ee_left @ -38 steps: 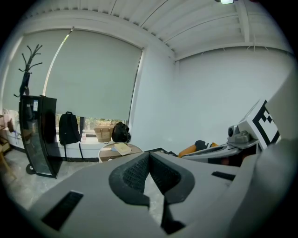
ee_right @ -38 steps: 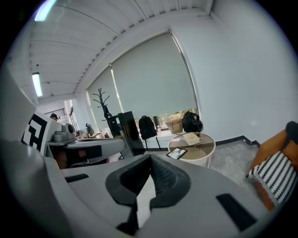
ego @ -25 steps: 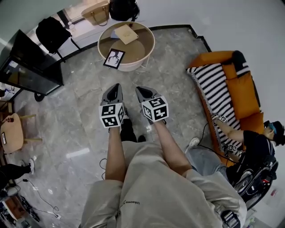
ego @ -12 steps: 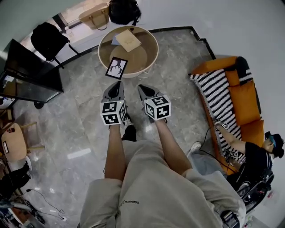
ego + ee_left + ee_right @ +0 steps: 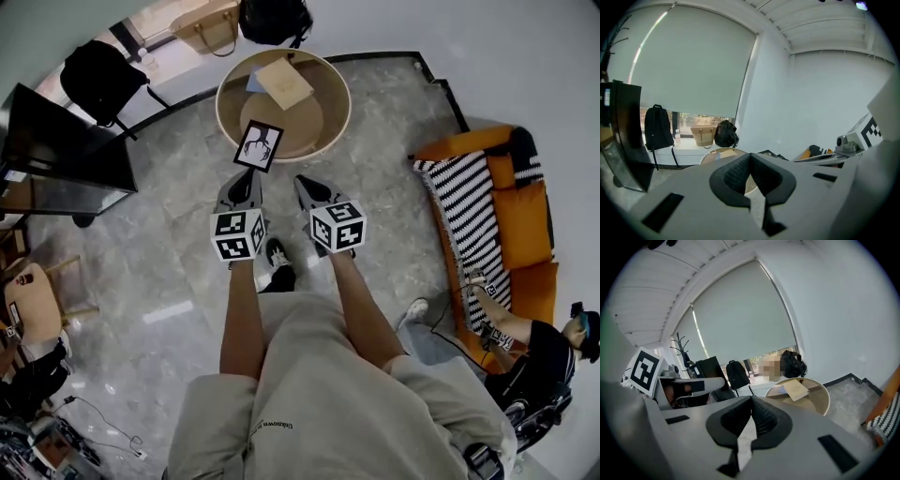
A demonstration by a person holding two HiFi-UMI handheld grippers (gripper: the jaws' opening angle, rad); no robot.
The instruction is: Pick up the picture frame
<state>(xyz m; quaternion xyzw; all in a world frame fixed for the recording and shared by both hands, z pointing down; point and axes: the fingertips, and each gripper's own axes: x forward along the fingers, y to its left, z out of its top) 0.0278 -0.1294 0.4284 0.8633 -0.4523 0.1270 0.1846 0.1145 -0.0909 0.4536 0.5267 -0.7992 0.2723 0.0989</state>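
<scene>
A black picture frame [image 5: 259, 145] with a dark figure on white leans against the near rim of the round beige table [image 5: 333, 120]. My left gripper [image 5: 243, 182] hangs just below the frame, a short gap away, jaws shut and empty. To its right my right gripper [image 5: 306, 187] is level with it, also shut with nothing in it. In the left gripper view the shut gripper [image 5: 750, 157] hides most of the table [image 5: 723, 153]. The right gripper view has that shut gripper [image 5: 751, 401] below the table [image 5: 821, 397]; the frame is hidden there.
A tan box [image 5: 285, 82] lies on the table. A black screen on a stand [image 5: 66, 155] is at the left, a backpack [image 5: 98, 77] and bags [image 5: 274, 17] by the window. An orange sofa [image 5: 520, 220] with a striped throw and a seated person [image 5: 539, 347] are at the right.
I have walked toward the round table with both grippers held out in front. The table and frame have drawn nearer, the frame now just beyond my left gripper's tip. Both jaws stayed shut.
</scene>
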